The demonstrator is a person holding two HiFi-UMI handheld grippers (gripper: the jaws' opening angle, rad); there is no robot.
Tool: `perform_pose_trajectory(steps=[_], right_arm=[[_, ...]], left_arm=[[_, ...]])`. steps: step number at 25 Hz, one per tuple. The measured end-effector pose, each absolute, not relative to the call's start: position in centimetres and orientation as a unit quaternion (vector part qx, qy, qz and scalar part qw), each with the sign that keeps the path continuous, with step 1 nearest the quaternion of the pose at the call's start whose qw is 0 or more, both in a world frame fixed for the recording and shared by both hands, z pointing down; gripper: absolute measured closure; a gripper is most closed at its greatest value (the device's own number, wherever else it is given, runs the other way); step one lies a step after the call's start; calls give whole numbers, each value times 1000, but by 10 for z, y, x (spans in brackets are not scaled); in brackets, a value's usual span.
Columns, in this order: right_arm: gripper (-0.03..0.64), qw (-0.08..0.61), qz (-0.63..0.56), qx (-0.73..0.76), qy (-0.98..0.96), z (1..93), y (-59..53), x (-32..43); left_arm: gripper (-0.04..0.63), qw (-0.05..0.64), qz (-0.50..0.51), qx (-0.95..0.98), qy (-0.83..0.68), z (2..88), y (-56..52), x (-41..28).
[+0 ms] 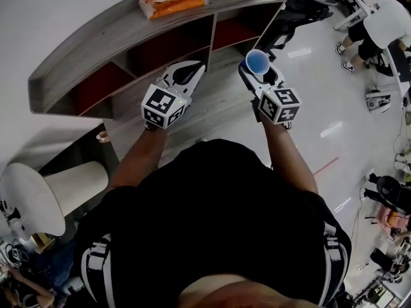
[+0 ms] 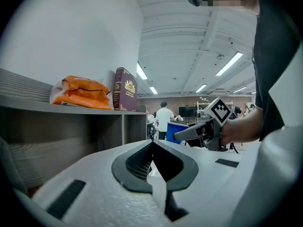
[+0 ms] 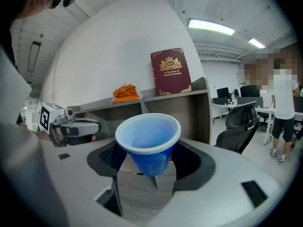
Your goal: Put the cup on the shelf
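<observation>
A blue plastic cup (image 1: 257, 61) stands upright between the jaws of my right gripper (image 1: 255, 73), which is shut on its lower part; the right gripper view shows the cup (image 3: 147, 141) empty, mouth up. The grey wooden shelf (image 1: 115, 27) curves across just ahead, its compartments open toward me. My left gripper (image 1: 195, 67) is held level beside the right one, jaws together with nothing between them (image 2: 152, 167). In the left gripper view, the cup (image 2: 176, 128) and the right gripper (image 2: 185, 134) show to the right.
On the shelf top lie an orange bag (image 1: 173, 0) and, upright, a dark red book (image 3: 170, 72). A black office chair (image 3: 244, 122) stands at the shelf's right end. A white round stool (image 1: 58, 191) is at my left. A person (image 3: 284, 112) stands farther right.
</observation>
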State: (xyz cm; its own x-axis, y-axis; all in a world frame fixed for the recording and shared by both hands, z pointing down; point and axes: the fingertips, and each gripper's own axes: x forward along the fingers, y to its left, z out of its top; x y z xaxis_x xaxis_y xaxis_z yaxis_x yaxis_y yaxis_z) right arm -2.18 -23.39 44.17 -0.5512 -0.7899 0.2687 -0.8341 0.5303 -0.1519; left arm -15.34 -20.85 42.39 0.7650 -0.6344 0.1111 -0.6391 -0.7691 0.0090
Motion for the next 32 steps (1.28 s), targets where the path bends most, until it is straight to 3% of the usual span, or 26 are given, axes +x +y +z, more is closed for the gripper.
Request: perform_pose_trajectory(steps=[14,32], right_arm=[[319,83,114,463,-875,445,-269,1],[319,118,130,451,-875,515,-373,45]], left_arm=[[578,31,61,923,-378,430,-243,-130],[578,43,107,895,-432,447,-273,-97]])
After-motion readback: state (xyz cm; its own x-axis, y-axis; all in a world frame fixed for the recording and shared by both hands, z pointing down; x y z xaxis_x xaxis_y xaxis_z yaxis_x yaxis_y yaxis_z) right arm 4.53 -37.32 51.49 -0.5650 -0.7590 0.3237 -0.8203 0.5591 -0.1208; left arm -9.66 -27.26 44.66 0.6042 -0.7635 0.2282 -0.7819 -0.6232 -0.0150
